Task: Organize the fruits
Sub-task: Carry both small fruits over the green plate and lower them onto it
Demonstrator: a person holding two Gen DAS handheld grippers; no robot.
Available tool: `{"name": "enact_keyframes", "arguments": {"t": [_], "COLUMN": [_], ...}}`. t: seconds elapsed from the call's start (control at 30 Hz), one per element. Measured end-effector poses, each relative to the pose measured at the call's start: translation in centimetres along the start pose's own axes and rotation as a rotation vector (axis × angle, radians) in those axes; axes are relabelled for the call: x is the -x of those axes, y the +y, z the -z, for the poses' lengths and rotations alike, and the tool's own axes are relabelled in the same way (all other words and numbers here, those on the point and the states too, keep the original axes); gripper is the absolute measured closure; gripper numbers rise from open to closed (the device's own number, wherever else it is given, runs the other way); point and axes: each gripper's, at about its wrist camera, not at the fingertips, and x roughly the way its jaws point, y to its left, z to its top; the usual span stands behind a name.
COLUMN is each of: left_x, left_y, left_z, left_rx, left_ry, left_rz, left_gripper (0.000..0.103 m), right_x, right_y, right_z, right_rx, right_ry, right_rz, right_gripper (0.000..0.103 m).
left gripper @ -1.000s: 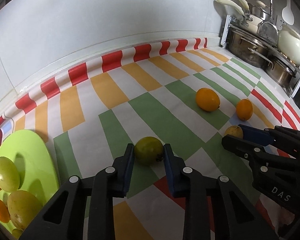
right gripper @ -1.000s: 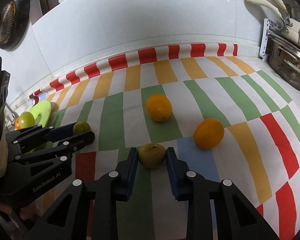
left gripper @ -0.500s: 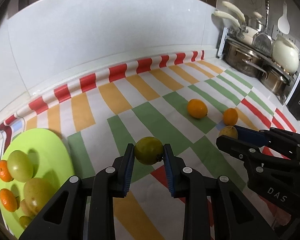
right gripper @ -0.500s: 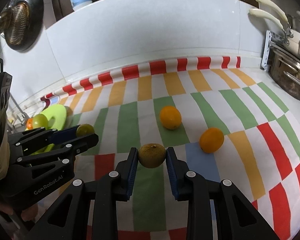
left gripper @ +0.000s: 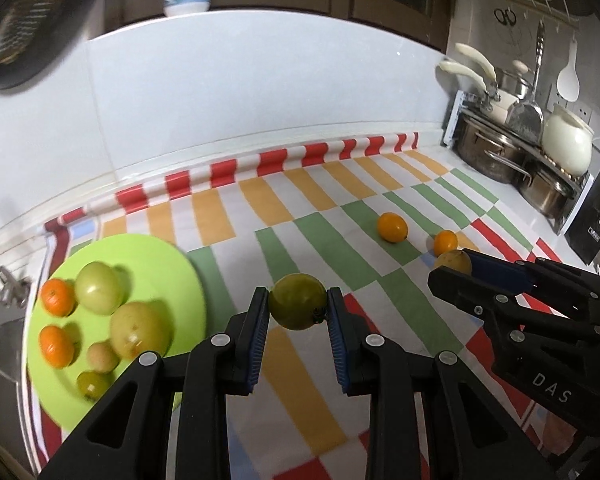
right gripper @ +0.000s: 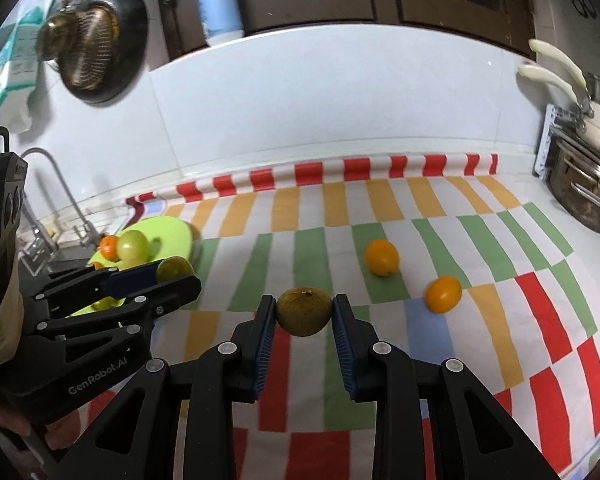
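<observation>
Fruit is up in both grippers at once. The left gripper is clamped on a round yellow-green fruit, its blue pads pressing the sides, and the fruit hangs clear of the striped red, orange and green tablecloth. The right gripper grips a duller brownish-green round fruit the same way, also lifted off the cloth.

What matters next, I'd say, is where the round lime-green plate lies. It sits low and to the left of the left gripper's fingers, near the cloth's left edge, already carrying two small orange mandarins, several pale green fruits and a couple of smaller ones. The left hand is clearly the nearer one; from the right wrist's view the plate is far off to the left, partly behind the left gripper. So the left fruit probably goes down first, into the bare far-right part of the plate, with the right hand reaching across after.

Two loose oranges lie on the cloth, well apart from the plate, not yet gathered.
</observation>
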Motion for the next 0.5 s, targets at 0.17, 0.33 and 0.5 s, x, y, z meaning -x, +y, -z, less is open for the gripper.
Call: {"name": "enact_keyframes", "arguments": {"t": [0.17,0.33,0.5], "left_x": [2.3,4.5,6.6], "left_y": [0.8,1.6,2.4], "left_z": [1.0,2.2,3.1], "left_rx": [0.035,0.064,0.081], "left_ry": [-0.021,-0.040,-0.063], "left_rz": [-0.034,-0.068,-0.099], "left_gripper": [0.074,0.074,0.074], "right_x": [1.3,2.5,3.5], "right_y": [1.8,3.5,5.2], "right_z": [0.2,0.6,0.9], "right_rx": [0.038,0.070,0.095], "right_ry": [-0.017,-0.027,-0.039], "right_rz": [-0.032,-0.063,-0.094], "right_gripper": [0.073,0.073,0.073]}}
